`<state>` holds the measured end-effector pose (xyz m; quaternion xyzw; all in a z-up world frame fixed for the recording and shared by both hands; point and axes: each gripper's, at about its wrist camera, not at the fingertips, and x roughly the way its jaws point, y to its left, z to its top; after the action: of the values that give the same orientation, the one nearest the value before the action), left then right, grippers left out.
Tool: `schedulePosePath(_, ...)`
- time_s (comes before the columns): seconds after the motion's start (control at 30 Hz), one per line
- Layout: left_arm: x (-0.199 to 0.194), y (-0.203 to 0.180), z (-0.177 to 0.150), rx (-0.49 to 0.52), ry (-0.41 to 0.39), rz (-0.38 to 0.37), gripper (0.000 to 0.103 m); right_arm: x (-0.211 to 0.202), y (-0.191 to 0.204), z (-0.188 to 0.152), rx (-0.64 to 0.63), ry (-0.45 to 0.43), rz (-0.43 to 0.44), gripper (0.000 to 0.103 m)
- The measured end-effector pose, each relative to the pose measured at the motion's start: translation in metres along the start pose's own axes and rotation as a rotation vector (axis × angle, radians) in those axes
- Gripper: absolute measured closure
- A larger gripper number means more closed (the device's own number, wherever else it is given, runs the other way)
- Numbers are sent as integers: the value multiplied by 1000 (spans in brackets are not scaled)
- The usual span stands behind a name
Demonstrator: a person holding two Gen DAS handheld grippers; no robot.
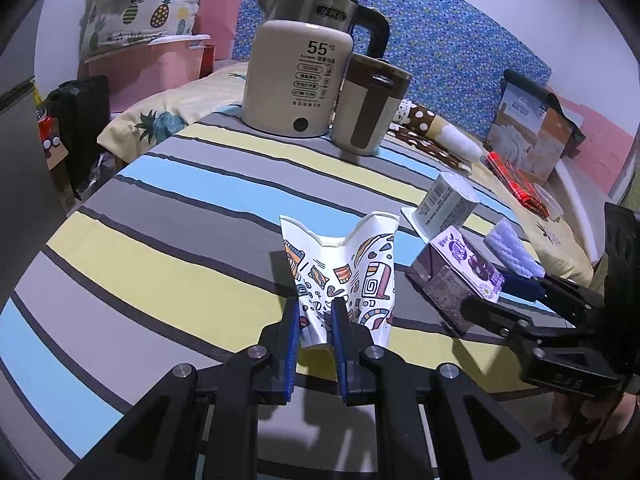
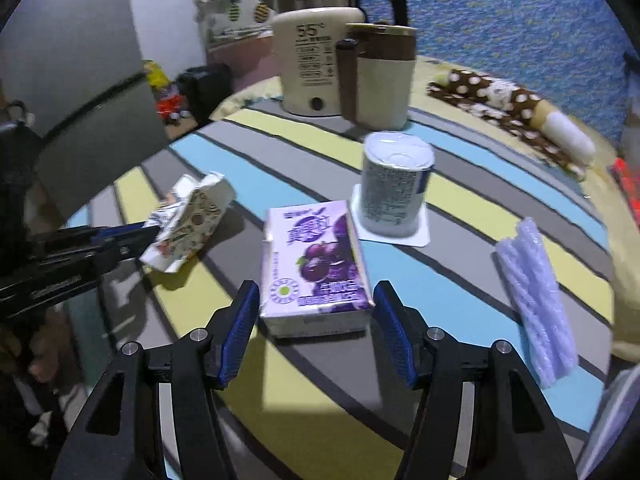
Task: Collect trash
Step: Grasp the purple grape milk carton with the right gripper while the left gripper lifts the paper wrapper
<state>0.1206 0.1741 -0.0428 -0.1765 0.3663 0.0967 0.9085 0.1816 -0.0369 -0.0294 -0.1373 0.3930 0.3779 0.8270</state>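
Note:
My left gripper (image 1: pixel 316 314) is shut on a crushed patterned paper cup (image 1: pixel 348 276), pinching its base just above the striped tablecloth; the cup also shows in the right wrist view (image 2: pixel 188 220). My right gripper (image 2: pixel 316 308) is open, its blue pads on either side of a purple grape milk carton (image 2: pixel 312 264) lying flat on the table, not touching it. The carton shows in the left wrist view (image 1: pixel 464 272) with the right gripper (image 1: pixel 500 292) around it. An upside-down white yogurt cup (image 2: pixel 394 184) stands behind the carton. A pale blue ridged wrapper (image 2: pixel 536 300) lies to the right.
A cream electric kettle (image 1: pixel 296 68) and a cream-and-brown mug (image 1: pixel 368 108) stand at the table's far edge (image 1: pixel 224 116). Behind are a bed with a dotted plush toy (image 2: pixel 512 112), a box (image 1: pixel 528 132) and pineapple-print bedding (image 1: pixel 140 8).

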Motion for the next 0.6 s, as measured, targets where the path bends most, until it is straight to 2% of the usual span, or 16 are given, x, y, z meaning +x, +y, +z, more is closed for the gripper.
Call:
schedulePosePath(0.03, 0, 0, 0, 3, 0, 0, 87, 0, -2, 0, 22, -4, 7, 45)
schedulePosePath(0.2, -3, -9, -4, 27, 0, 5, 87, -5, -1, -4, 64, -14, -17, 46)
schedulePosePath(0.43, -15, -26, -10, 70, -16, 10, 88, -36, -2, -20, 139, -71, -34, 46)
schedulePosePath(0.6, -26, -48, -18, 112, -25, -12, 88, -61, -7, -35, 183, -104, -54, 46)
